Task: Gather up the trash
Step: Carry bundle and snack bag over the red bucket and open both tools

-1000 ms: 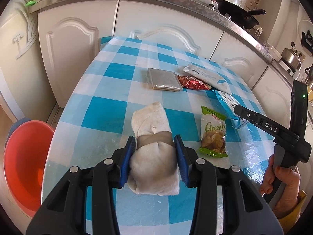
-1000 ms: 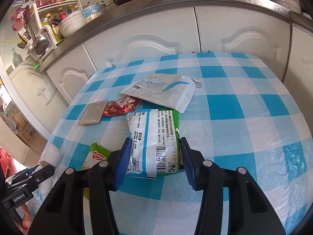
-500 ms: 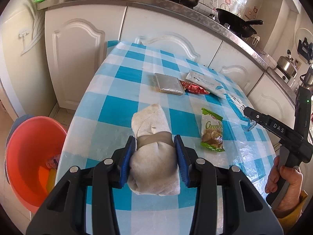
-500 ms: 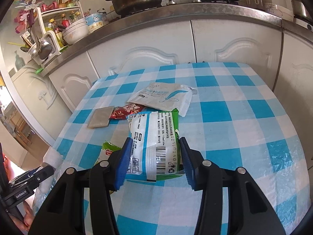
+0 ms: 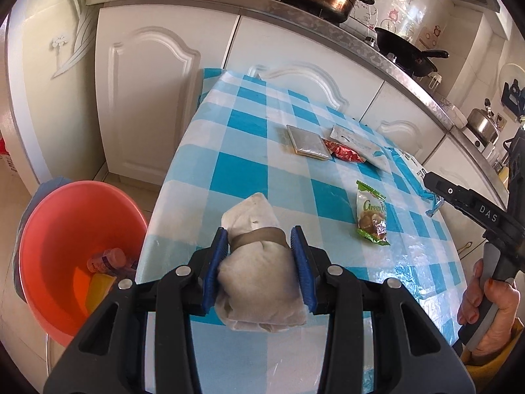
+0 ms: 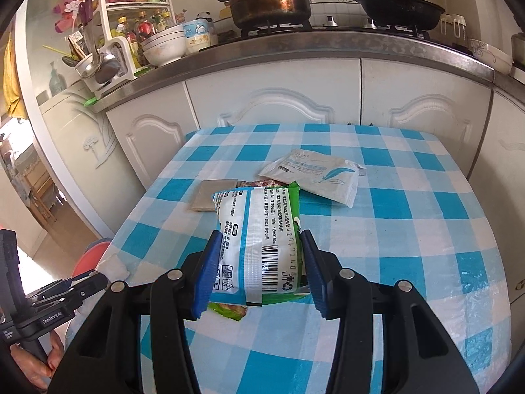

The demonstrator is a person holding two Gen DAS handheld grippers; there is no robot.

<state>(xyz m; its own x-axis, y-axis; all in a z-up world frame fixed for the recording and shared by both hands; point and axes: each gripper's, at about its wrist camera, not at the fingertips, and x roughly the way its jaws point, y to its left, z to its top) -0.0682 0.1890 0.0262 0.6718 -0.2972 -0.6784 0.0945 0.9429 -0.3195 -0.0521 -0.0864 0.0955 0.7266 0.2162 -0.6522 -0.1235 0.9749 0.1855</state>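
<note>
The left gripper (image 5: 259, 252) clamps a soft, crumpled white bundle (image 5: 259, 282) (banded brown); the right gripper (image 6: 259, 259) pinches a glossy, crinkled packet (image 6: 259, 229) above the checked tablecloth (image 6: 410, 229).

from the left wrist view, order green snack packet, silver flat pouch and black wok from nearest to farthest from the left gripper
1. Green snack packet: on the table, right of the left gripper.
2. Silver flat pouch: mid-table, farther back.
3. Black wok: on the stove counter beyond the table.
</note>
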